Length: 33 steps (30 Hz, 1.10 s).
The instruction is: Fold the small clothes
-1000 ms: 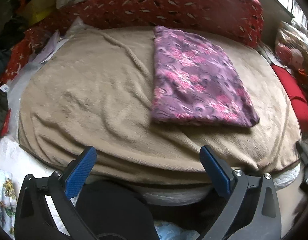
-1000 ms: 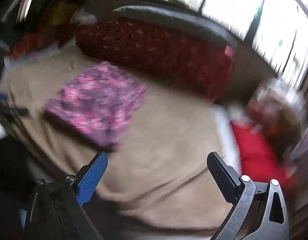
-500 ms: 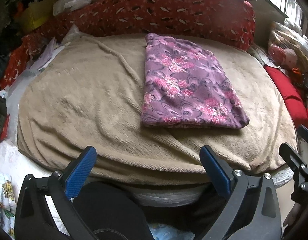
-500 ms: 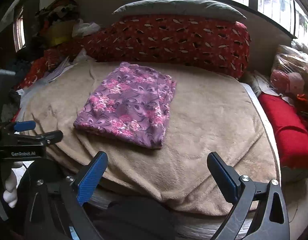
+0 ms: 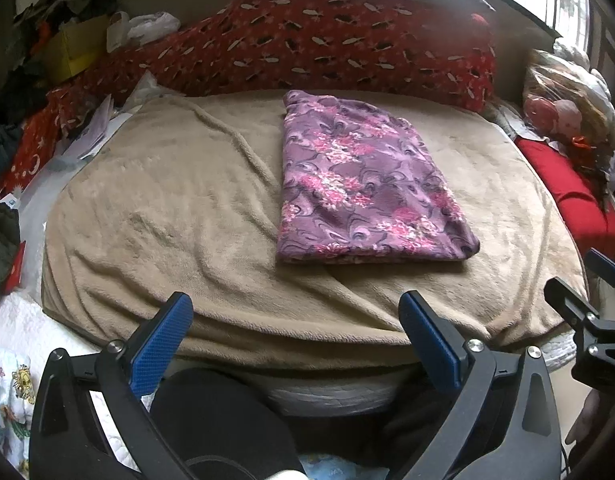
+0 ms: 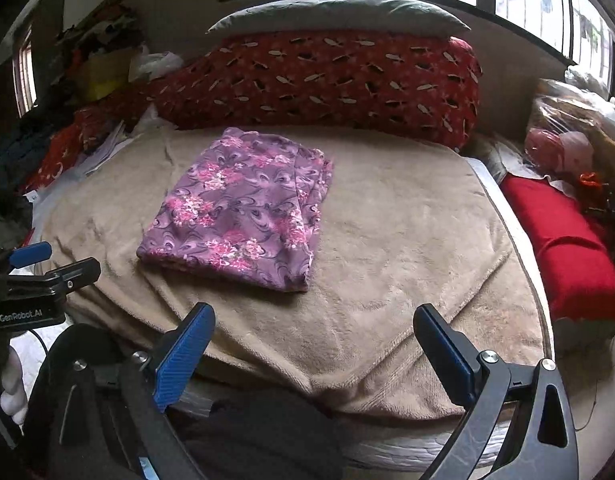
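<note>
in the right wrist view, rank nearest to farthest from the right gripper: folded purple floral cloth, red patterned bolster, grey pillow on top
1. Folded purple floral cloth, ahead and left of the right gripper, on the tan blanket.
2. Red patterned bolster, behind it.
3. Grey pillow, atop the bolster.
</note>
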Each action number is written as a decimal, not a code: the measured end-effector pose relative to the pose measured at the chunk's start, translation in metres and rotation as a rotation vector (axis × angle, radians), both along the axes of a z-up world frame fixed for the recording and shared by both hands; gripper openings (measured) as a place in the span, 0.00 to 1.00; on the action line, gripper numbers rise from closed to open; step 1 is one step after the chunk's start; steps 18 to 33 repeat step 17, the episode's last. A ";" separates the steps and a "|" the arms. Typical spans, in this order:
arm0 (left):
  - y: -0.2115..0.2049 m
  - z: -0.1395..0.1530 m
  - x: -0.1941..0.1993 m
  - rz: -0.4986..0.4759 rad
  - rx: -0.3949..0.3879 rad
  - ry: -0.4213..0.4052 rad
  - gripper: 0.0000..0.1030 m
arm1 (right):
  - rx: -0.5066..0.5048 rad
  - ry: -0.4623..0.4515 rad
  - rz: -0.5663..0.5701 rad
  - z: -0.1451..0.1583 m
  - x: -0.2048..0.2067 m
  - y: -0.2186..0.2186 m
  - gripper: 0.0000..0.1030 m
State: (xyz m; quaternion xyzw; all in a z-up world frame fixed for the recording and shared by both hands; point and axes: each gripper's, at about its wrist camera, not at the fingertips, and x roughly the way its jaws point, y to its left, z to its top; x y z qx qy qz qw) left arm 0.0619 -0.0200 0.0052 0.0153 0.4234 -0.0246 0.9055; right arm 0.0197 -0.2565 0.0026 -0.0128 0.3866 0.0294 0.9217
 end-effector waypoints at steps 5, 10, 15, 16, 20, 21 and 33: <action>-0.005 0.002 -0.005 -0.019 0.000 0.015 1.00 | 0.004 -0.005 -0.003 0.000 -0.004 0.001 0.98; -0.010 0.005 -0.009 -0.042 -0.008 0.020 1.00 | 0.012 -0.004 -0.018 0.001 -0.010 0.005 0.98; -0.015 0.011 -0.015 -0.057 -0.021 -0.007 1.00 | 0.020 -0.004 -0.032 0.002 -0.012 0.003 0.98; -0.017 0.012 -0.016 -0.062 -0.016 -0.009 1.00 | 0.021 -0.003 -0.036 0.002 -0.012 0.002 0.98; -0.018 0.013 -0.016 -0.067 -0.011 -0.011 1.00 | 0.024 -0.002 -0.039 0.002 -0.012 0.001 0.98; -0.018 0.013 -0.016 -0.067 -0.011 -0.011 1.00 | 0.024 -0.002 -0.039 0.002 -0.012 0.001 0.98; -0.018 0.013 -0.016 -0.067 -0.011 -0.011 1.00 | 0.024 -0.002 -0.039 0.002 -0.012 0.001 0.98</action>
